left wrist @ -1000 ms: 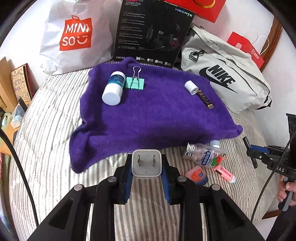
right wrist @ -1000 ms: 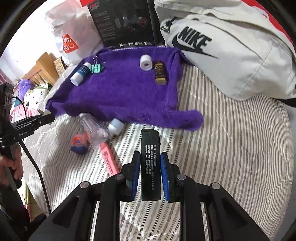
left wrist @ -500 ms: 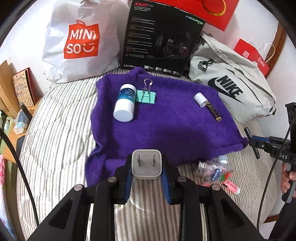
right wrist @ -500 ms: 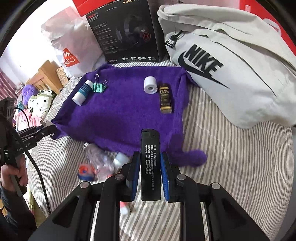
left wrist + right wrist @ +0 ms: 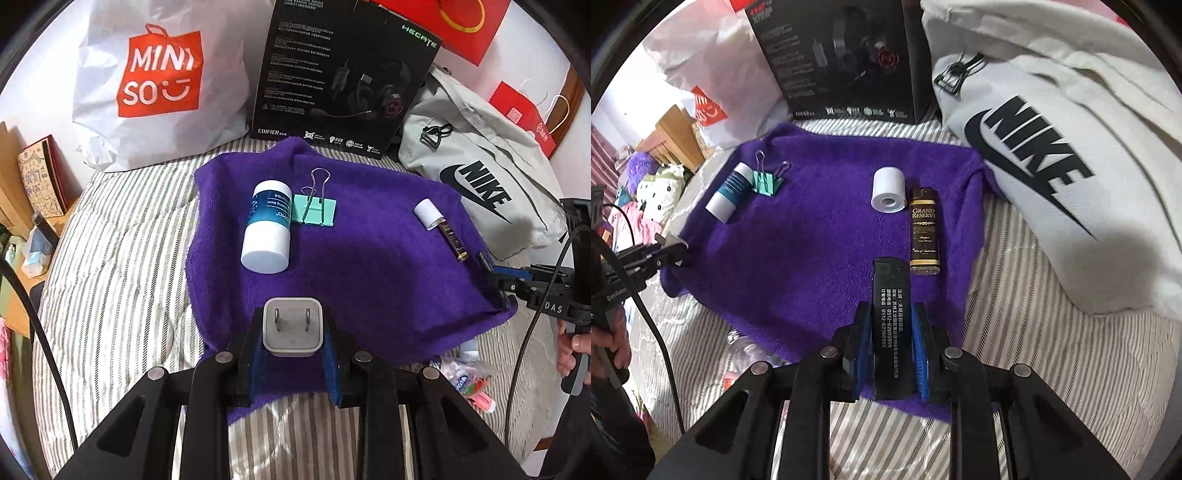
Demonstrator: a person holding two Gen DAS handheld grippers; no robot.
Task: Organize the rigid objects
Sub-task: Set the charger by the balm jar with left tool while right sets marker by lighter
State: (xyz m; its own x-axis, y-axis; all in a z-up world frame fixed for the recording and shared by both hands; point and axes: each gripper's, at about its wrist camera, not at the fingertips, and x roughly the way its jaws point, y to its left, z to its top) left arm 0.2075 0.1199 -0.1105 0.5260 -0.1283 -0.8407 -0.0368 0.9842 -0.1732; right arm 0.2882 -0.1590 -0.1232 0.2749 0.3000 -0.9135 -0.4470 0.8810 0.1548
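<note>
My left gripper is shut on a white plug adapter, held over the near edge of a purple towel. My right gripper is shut on a black lighter, held over the towel's near edge. On the towel lie a blue-and-white balm tube, a mint binder clip, a white paper roll and a small dark "Grand Reserve" bottle.
A Miniso bag, a black headset box and a grey Nike bag stand behind the towel on the striped bed. A clear bottle and pink items lie off the towel's near right corner. A wooden shelf stands left.
Both grippers have moved forward over the bed toward the towel, each still shut on its object. The towel and its objects now look nearer; the clear bottle has slipped behind the fingers.
</note>
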